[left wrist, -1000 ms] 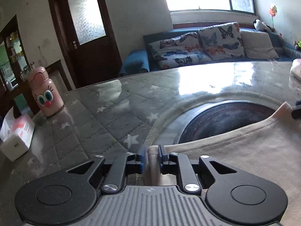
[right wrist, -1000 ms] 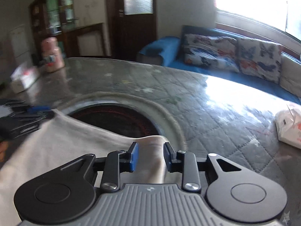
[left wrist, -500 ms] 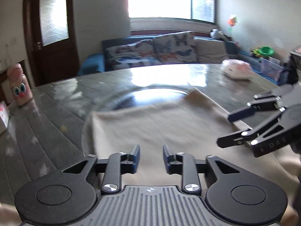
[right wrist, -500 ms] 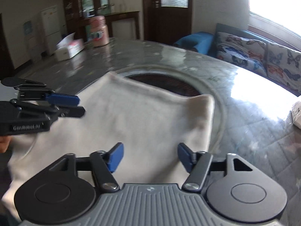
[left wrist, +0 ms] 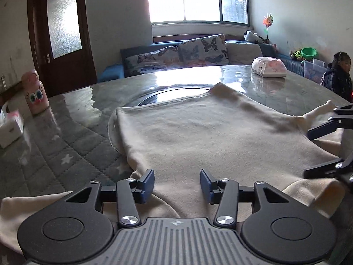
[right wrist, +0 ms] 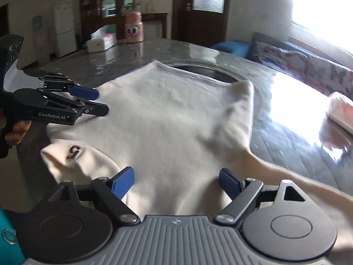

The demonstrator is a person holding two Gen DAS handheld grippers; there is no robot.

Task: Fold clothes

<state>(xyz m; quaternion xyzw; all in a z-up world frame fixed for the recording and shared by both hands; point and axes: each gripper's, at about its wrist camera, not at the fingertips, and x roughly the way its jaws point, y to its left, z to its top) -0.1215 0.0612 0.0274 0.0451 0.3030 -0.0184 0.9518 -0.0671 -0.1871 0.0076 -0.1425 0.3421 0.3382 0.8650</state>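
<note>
**Both grippers let go; garment lies spread on the table**

Since the earlier frames, both grippers have released the far hem corners they were pinching and pulled back toward the near edge of the table [left wrist: 72,119]. The jaws of the left gripper [left wrist: 177,182] have just been opening and now stand partly apart, nothing pressed between the pads; cloth lies beneath them only. The right gripper [right wrist: 176,182] has also just been opening and stands wide, empty, hovering over the fabric.

The cream garment [left wrist: 209,137] lies flat across the middle of the table, its far hem overlapping the dark round inset [left wrist: 167,93] at the centre. One sleeve trails toward the near right edge.

A pink bottle [left wrist: 35,92] and a tissue box [left wrist: 10,128] stand near the left edge; a wrapped packet [left wrist: 269,67] sits at the far right edge.
</note>
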